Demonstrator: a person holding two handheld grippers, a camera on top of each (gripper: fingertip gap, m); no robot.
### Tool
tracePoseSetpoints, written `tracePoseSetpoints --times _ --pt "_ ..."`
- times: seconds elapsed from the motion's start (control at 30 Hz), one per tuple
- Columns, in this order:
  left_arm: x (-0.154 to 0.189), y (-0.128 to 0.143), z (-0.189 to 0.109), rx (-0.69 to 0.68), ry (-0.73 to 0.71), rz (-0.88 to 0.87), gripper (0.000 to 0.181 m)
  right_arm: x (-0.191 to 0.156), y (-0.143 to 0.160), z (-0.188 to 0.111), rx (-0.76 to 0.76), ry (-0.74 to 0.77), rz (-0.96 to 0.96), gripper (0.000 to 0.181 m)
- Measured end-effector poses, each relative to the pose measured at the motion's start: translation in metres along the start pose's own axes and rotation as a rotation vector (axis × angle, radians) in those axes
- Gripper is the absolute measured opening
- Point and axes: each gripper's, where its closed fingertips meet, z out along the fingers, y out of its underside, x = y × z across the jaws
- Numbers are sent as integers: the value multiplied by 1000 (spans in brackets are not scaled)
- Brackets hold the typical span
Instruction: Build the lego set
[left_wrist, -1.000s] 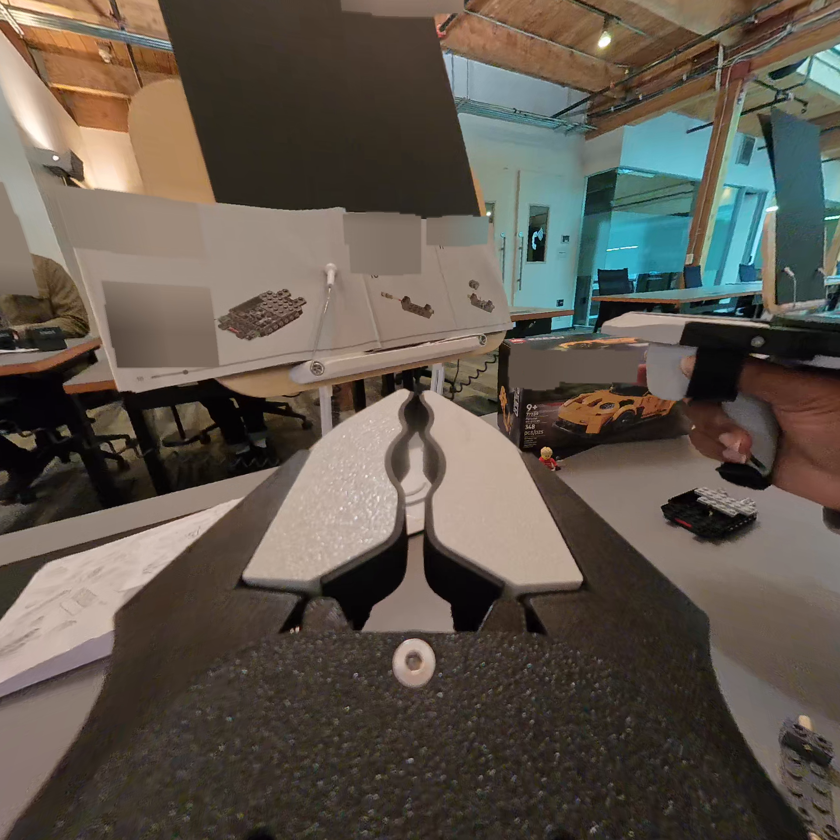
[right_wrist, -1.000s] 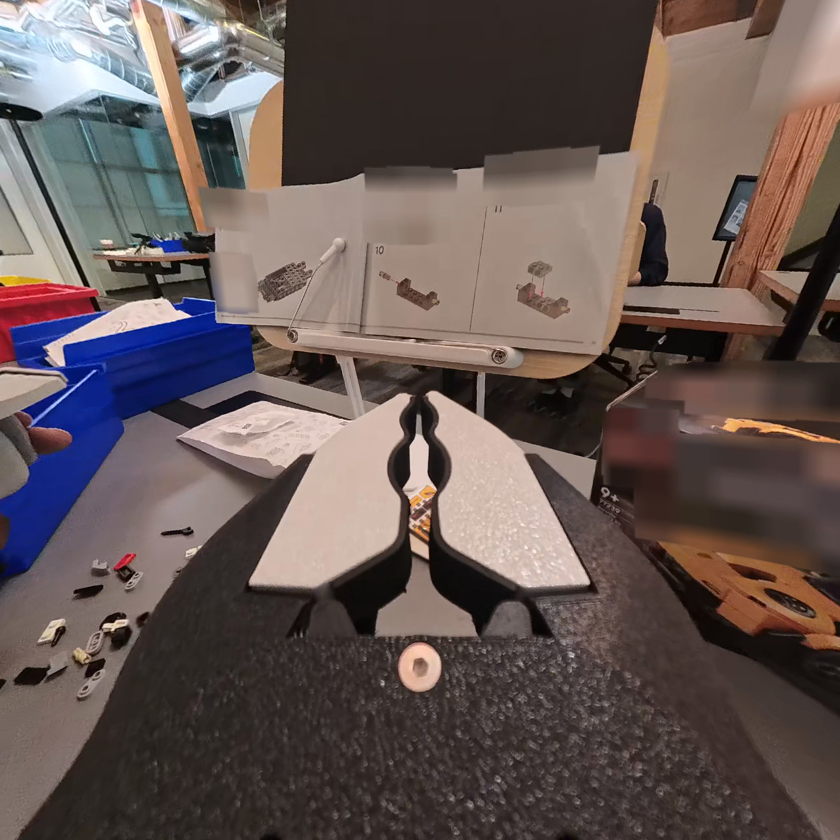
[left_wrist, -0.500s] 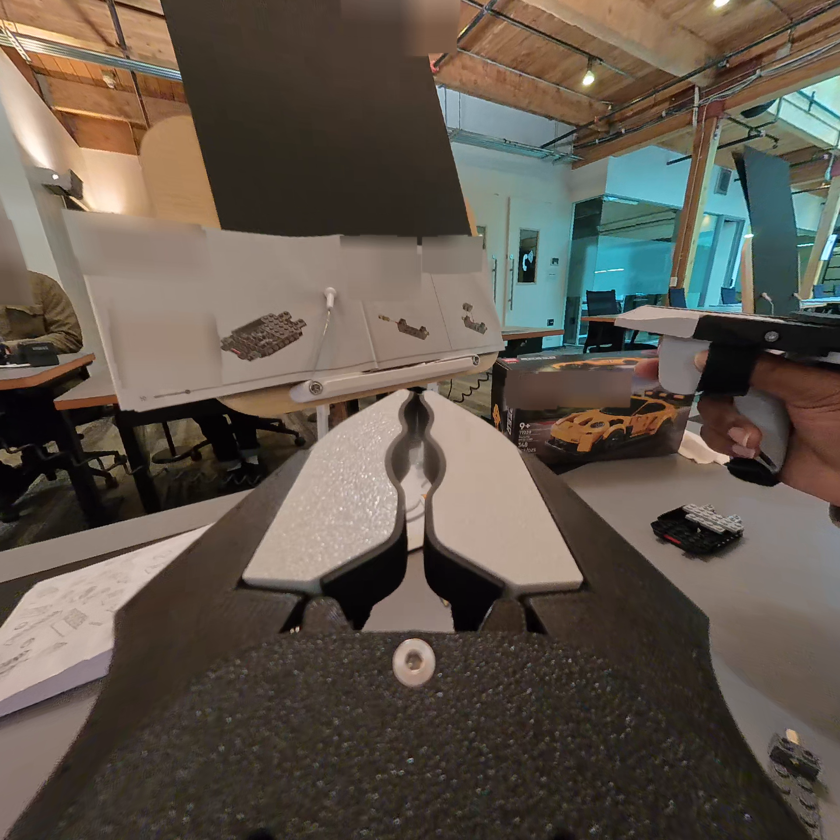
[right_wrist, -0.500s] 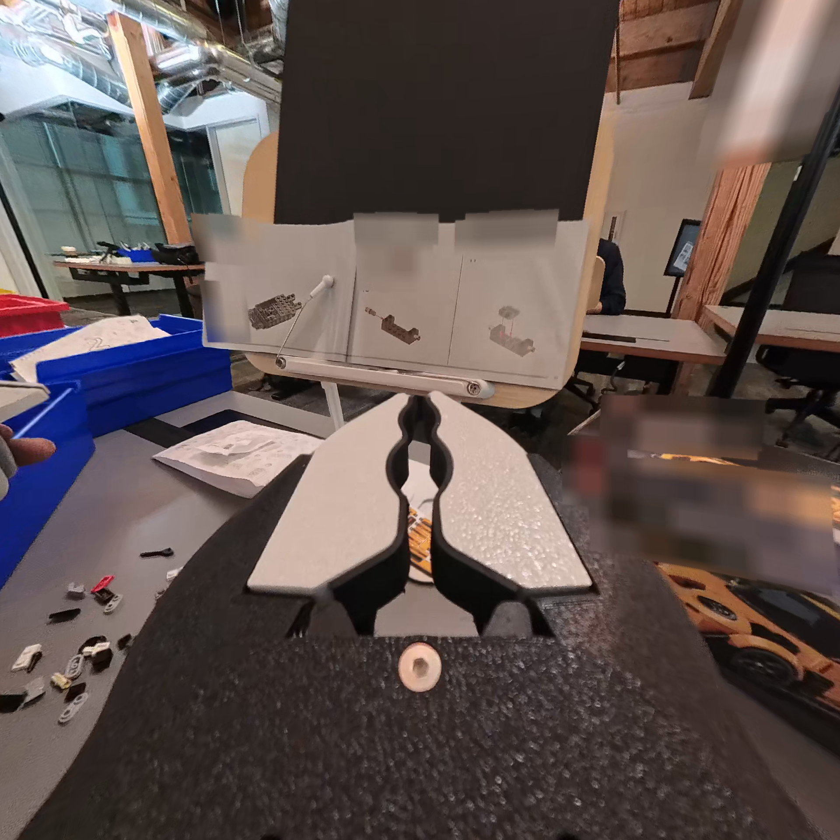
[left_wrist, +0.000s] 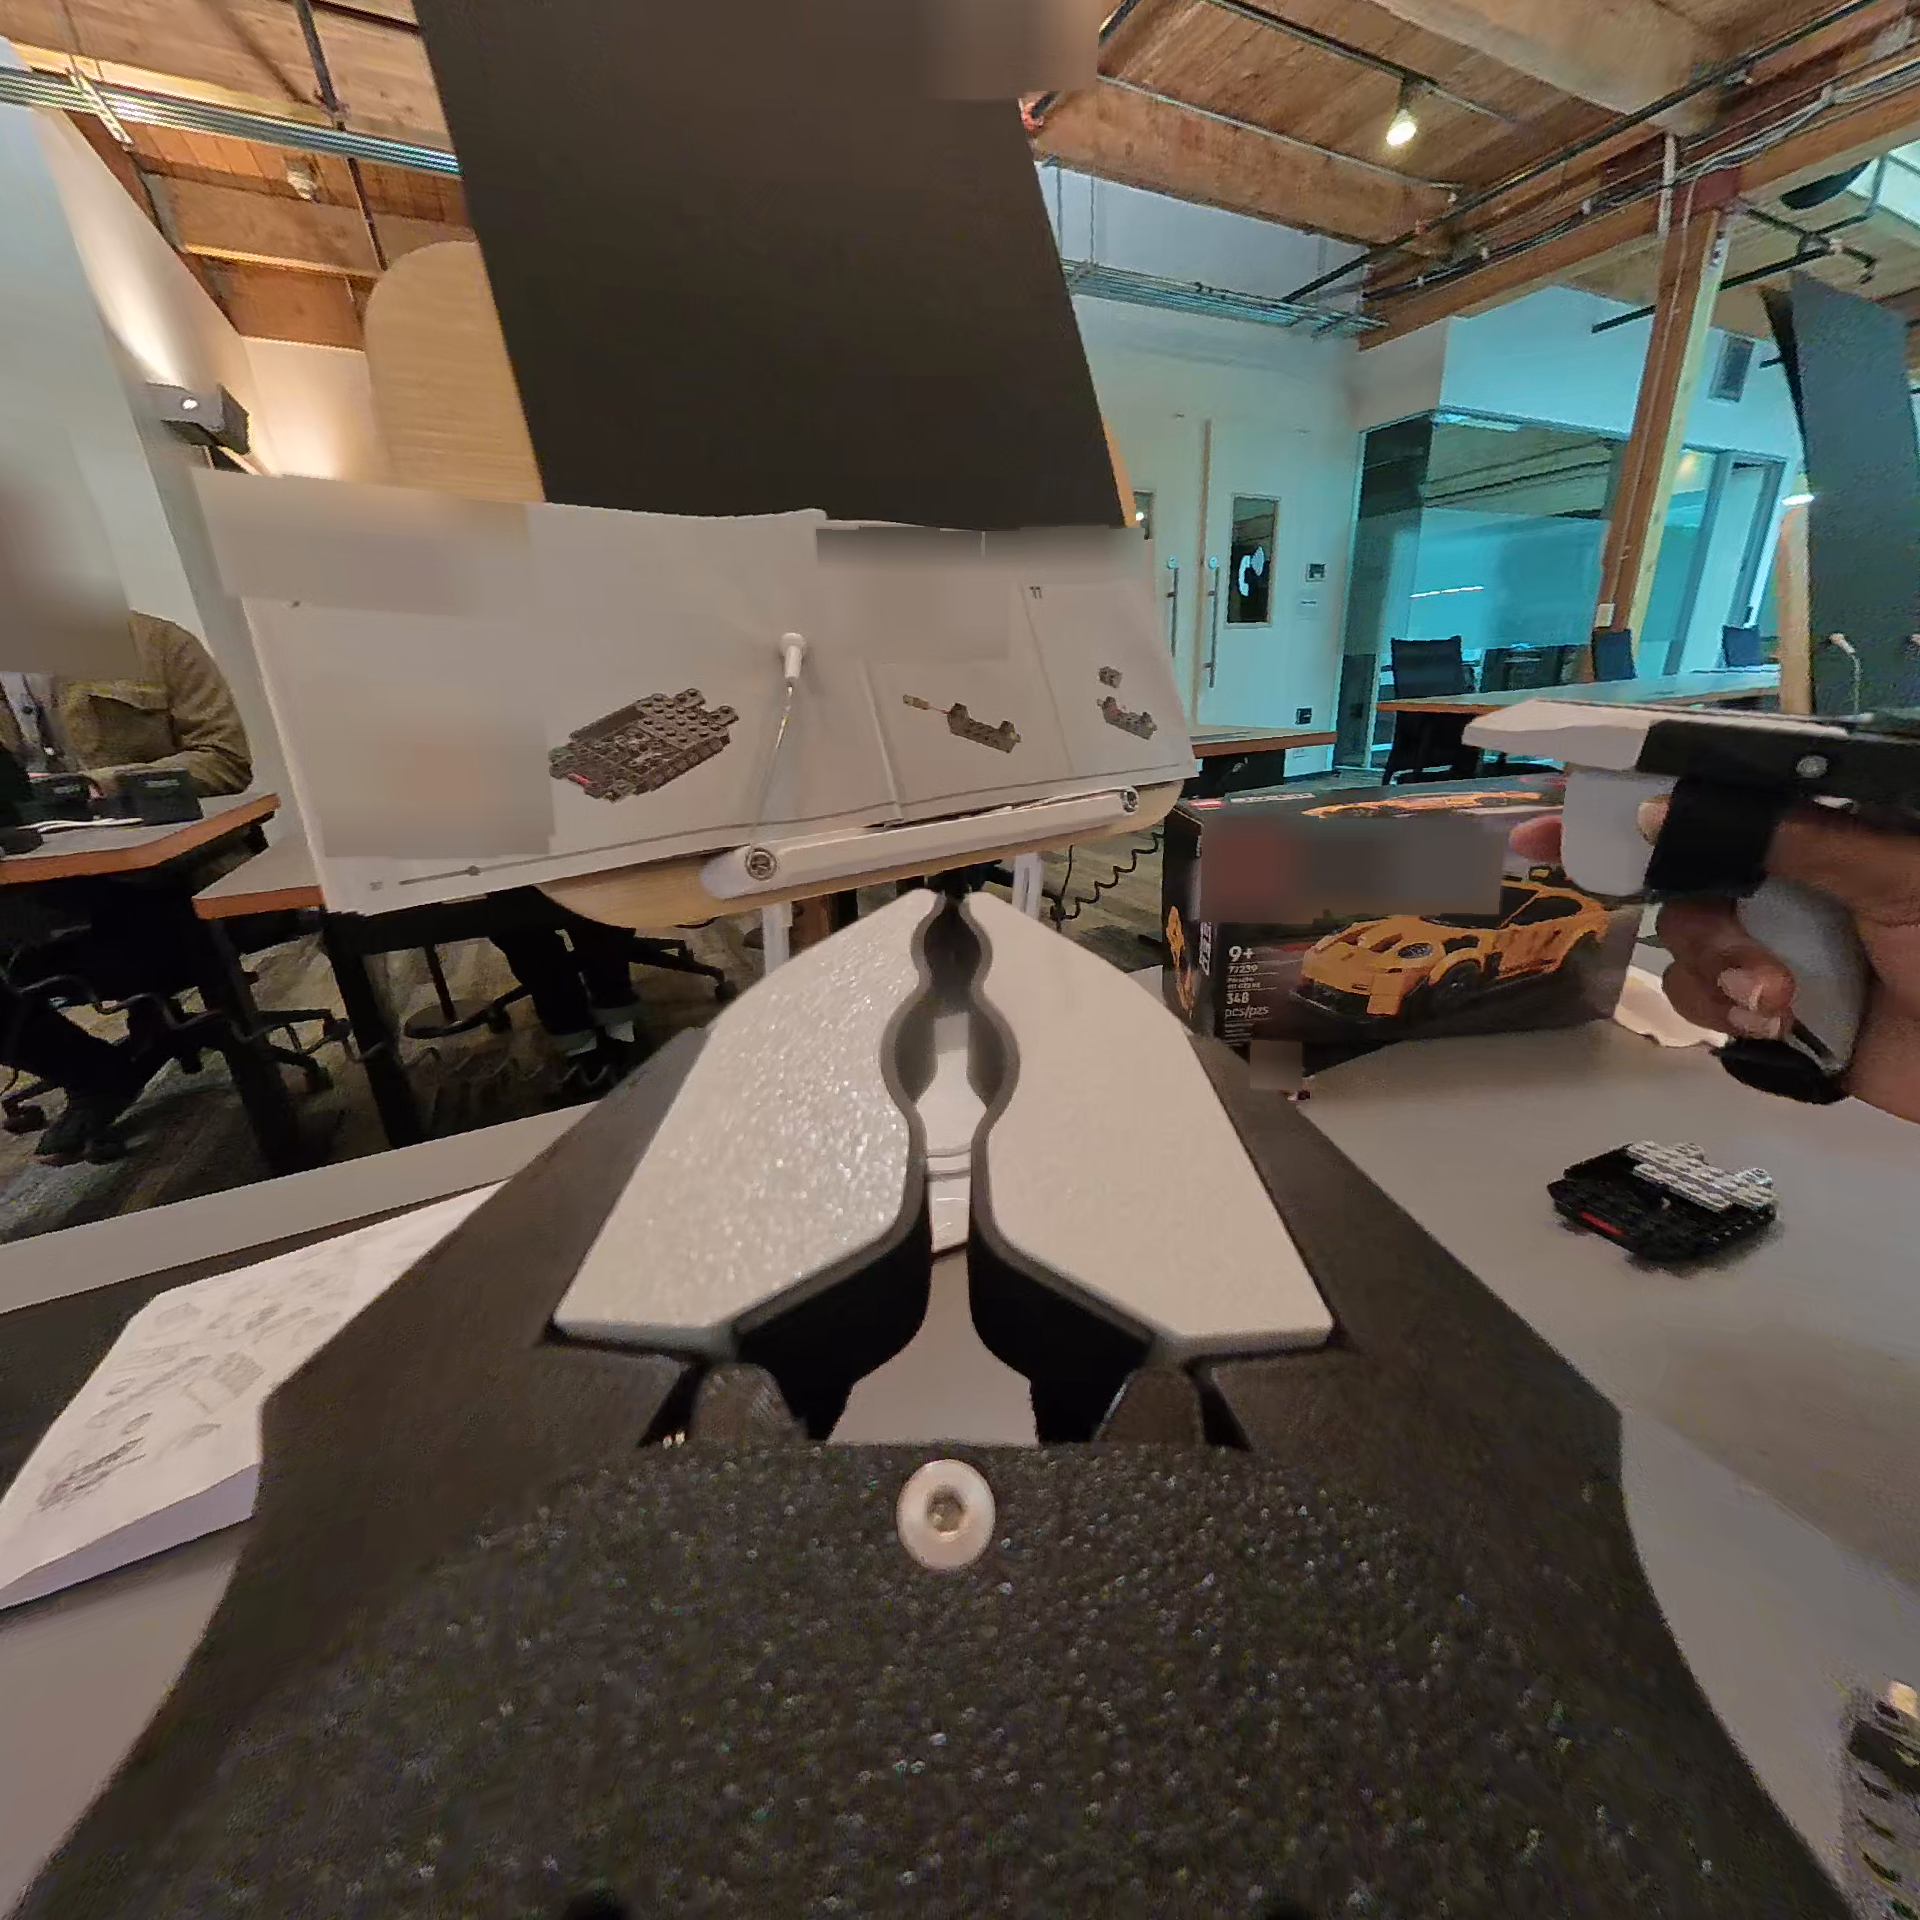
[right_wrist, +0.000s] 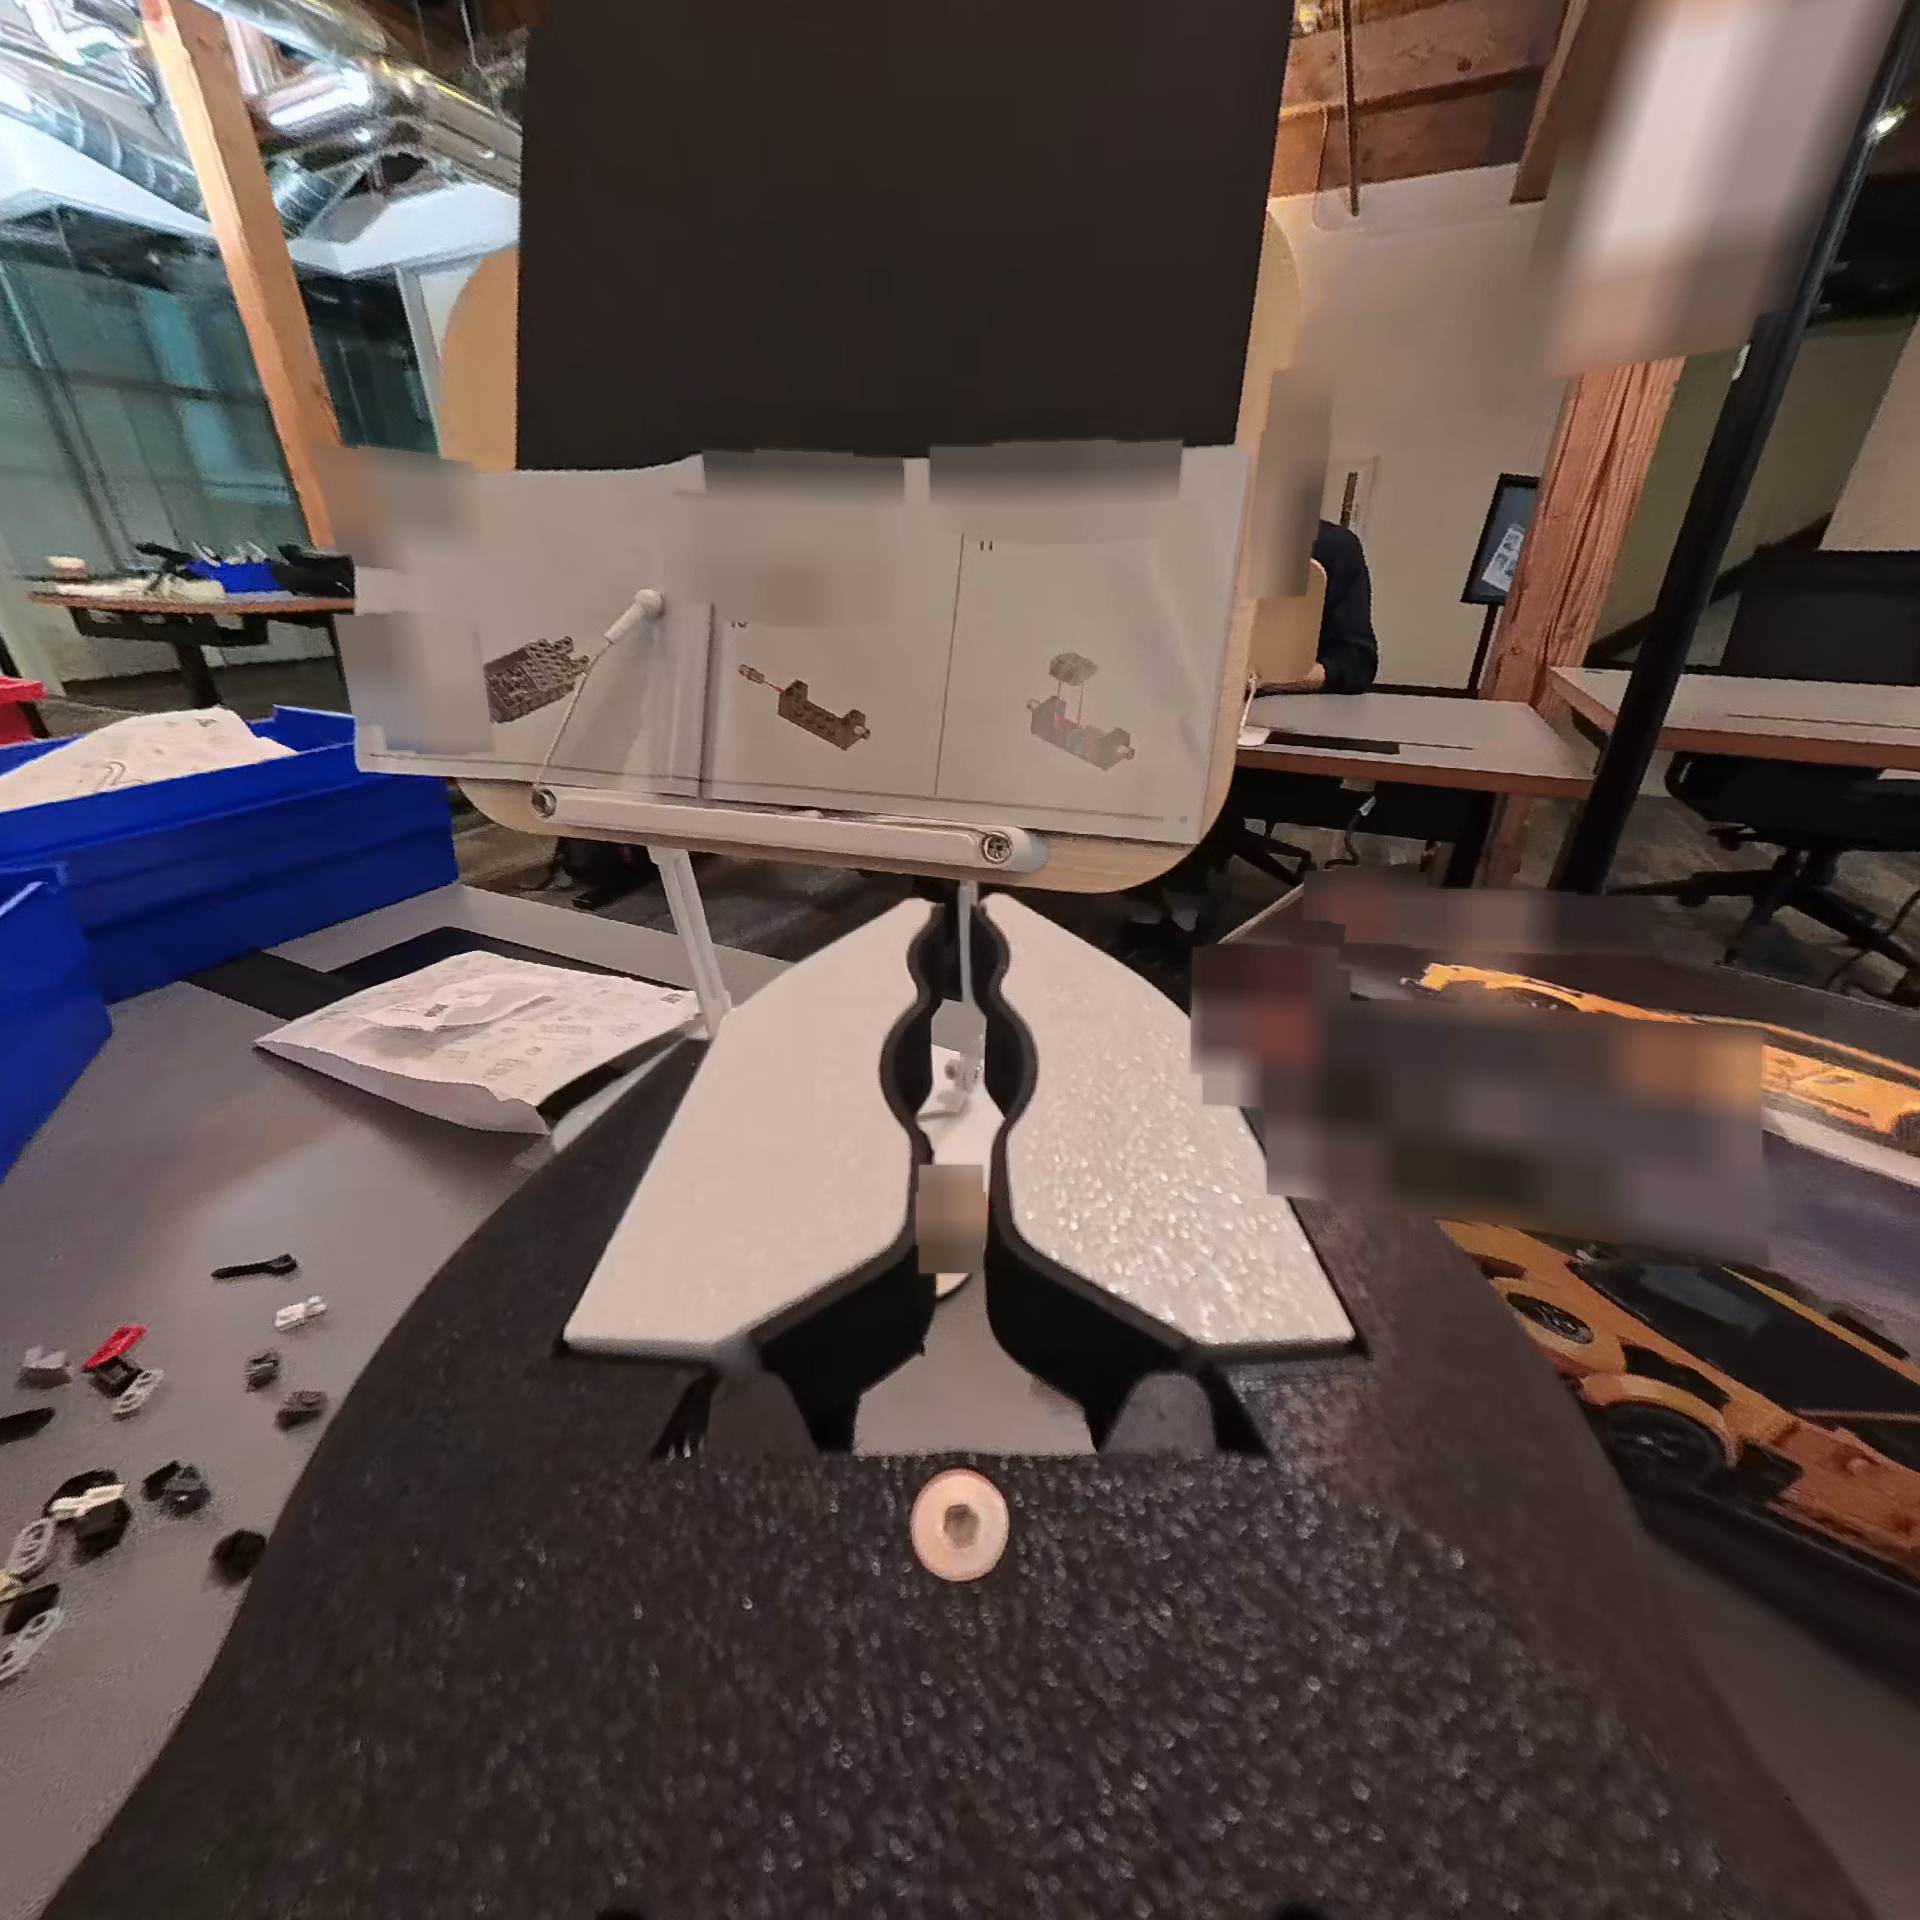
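Grey-padded left tongs (left_wrist: 948, 914) and right tongs (right_wrist: 961, 920) stay closed, empty, now tilted up toward the instruction booklet (right_wrist: 831, 675) ahead. Partial lego build (left_wrist: 1662, 1200) sits on desk (left_wrist: 1558, 1371), right of left tongs: still reading, not assembling.

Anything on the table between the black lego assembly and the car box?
Nothing: in the left wrist view, bare grey table separates the black lego assembly from the car box.
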Motion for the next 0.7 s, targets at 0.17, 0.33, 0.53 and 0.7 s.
tracePoseSetpoints --times 0.17,0.33,0.53,0.7 --pt "-4 4 2 -18 -29 0 0 3 9 3 -8 18 -16 1" --pt "-5 8 3 -25 -32 -5 0 -1 13 6 -1 15 -37 0" --pt "-5 8 2 -14 -15 -9 0 -15 24 11 -21 -22 -41 1" --pt "2 8 2 -7 17 -7 0 -22 35 13 -47 -41 -51 3"
